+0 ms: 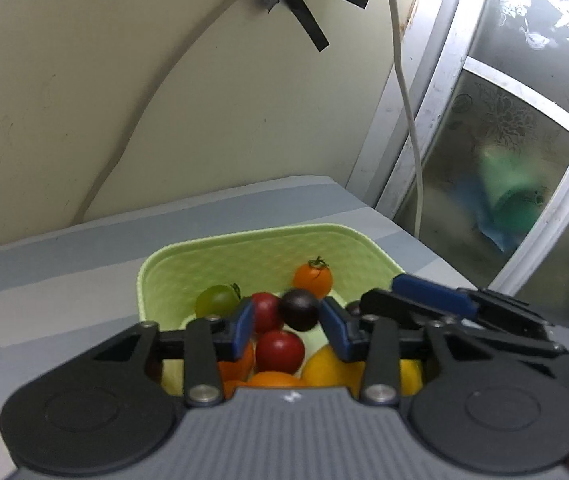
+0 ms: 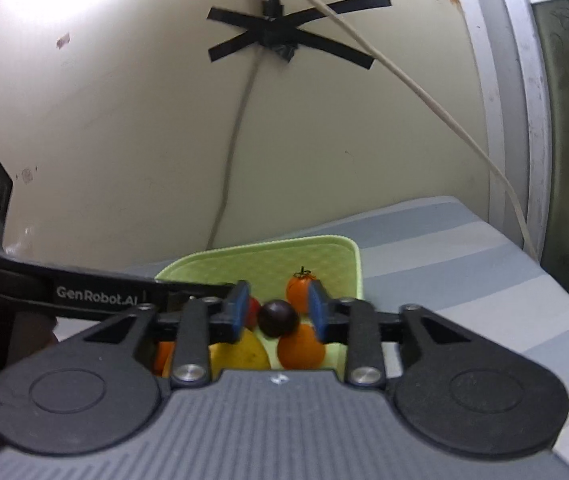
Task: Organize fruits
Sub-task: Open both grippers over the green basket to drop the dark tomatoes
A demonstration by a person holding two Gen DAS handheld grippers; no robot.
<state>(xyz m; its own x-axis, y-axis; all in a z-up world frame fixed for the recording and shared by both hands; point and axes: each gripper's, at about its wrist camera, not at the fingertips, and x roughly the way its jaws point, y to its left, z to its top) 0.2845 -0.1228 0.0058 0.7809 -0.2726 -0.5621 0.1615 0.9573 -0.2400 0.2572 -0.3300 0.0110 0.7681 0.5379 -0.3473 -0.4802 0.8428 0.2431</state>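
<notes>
A light green tray [image 1: 164, 268] sits on the striped cloth and holds several small fruits: a dark purple one [image 1: 299, 309], two red ones [image 1: 279, 351], a green one [image 1: 217, 300], an orange tomato with a stem [image 1: 312, 278] and yellow ones [image 1: 326, 368]. My left gripper [image 1: 286, 330] is open above the fruits, with the dark and red ones between its blue pads. My right gripper [image 2: 278, 312] is open over the same tray [image 2: 348, 252], with the dark fruit [image 2: 278, 318] between its pads. The right gripper also shows in the left wrist view [image 1: 428, 296].
The table is covered with a grey and blue striped cloth [image 1: 64, 280]. A cream wall with taped cables [image 2: 272, 36] stands behind. A frosted glass door [image 1: 524, 140] is at the right. The left gripper's arm [image 2: 96, 292] crosses the right wrist view.
</notes>
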